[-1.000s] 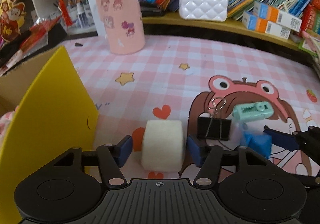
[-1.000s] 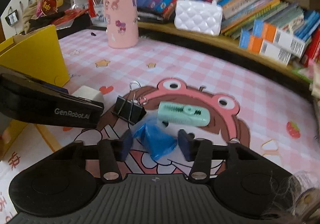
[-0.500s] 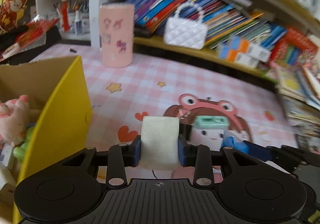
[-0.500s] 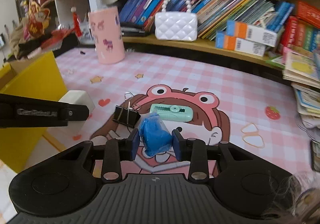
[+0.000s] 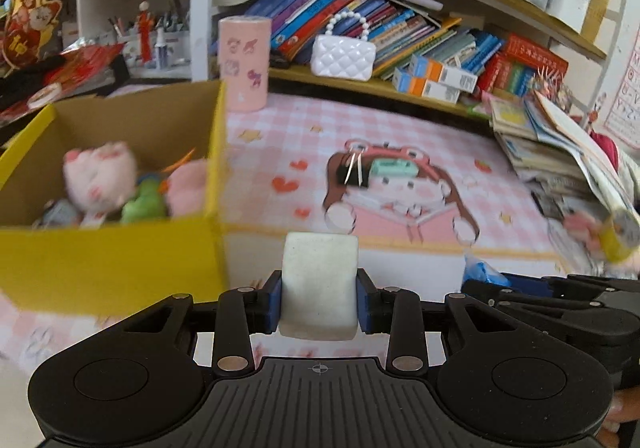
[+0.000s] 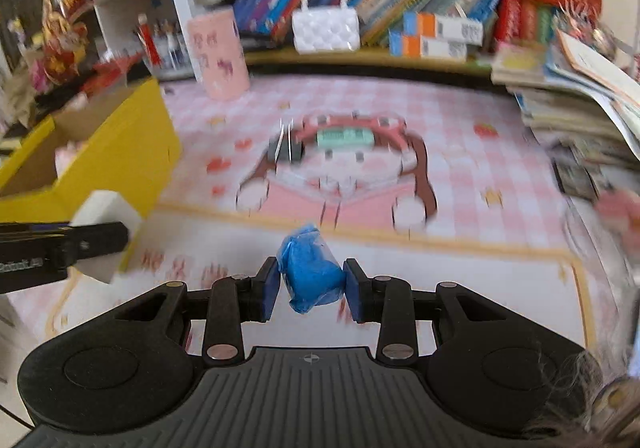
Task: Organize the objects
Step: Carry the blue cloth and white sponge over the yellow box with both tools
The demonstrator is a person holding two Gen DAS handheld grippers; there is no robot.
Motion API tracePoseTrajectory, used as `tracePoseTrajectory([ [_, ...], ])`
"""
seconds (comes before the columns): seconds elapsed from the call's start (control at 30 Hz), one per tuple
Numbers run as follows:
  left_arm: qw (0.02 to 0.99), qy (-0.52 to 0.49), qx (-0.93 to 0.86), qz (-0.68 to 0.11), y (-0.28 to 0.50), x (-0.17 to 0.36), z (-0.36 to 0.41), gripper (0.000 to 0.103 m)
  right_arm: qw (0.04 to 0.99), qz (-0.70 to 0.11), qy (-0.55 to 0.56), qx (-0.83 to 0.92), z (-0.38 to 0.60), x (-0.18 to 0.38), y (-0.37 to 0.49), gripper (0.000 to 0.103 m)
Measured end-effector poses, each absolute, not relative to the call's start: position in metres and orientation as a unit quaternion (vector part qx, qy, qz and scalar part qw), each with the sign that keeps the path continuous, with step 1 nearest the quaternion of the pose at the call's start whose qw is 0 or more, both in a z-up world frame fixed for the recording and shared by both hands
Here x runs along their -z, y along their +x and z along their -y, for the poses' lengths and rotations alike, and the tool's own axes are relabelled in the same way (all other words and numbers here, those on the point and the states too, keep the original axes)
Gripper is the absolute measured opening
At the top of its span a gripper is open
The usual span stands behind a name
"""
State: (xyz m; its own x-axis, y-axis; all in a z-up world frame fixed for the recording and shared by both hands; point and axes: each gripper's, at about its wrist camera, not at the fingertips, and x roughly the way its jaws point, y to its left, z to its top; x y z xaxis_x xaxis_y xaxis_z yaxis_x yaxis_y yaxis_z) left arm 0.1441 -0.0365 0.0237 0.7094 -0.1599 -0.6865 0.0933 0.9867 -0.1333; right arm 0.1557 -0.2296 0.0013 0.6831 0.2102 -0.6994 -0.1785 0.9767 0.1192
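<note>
My left gripper [image 5: 319, 298] is shut on a white foam block [image 5: 319, 284], held above the pink mat near the front right corner of the yellow cardboard box [image 5: 112, 260]. My right gripper [image 6: 311, 286] is shut on a crumpled blue wrapped piece [image 6: 312, 272], also lifted off the mat. In the right wrist view the left gripper with the white block [image 6: 106, 216] shows at the left, beside the yellow box [image 6: 128, 152]. A black binder clip [image 5: 352, 172] and a mint green clip [image 5: 392, 167] lie on the cartoon mat.
Inside the box lie pink plush toys [image 5: 100, 176] and a green toy [image 5: 144, 200]. A pink cylinder [image 5: 244, 64] and a white quilted purse [image 5: 343, 56] stand at the back by shelves of books. A stack of books and papers [image 5: 560, 152] sits on the right.
Both grippers closed on their objects, the left on the white block, the right on the blue piece. Both then lifted and pulled back from the mat; the yellow box's inside came into view.
</note>
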Motion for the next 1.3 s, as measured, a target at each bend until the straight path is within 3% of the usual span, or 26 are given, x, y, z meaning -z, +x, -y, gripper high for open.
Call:
tracePoseTrajectory([
  [0.63,0.920,-0.091,0.012,-0.380,0.039,-0.014,-0.084,0.034,0.893,-0.424,-0.025,-0.150,0.108,0.005,0.050,0.032],
  [1.3,0.937,-0.094,-0.025,-0.336,-0.011,-0.030,-0.155,0.033,0.897,-0.394,-0.037,-0.196,0.025,-0.007,0.014,0.031],
])
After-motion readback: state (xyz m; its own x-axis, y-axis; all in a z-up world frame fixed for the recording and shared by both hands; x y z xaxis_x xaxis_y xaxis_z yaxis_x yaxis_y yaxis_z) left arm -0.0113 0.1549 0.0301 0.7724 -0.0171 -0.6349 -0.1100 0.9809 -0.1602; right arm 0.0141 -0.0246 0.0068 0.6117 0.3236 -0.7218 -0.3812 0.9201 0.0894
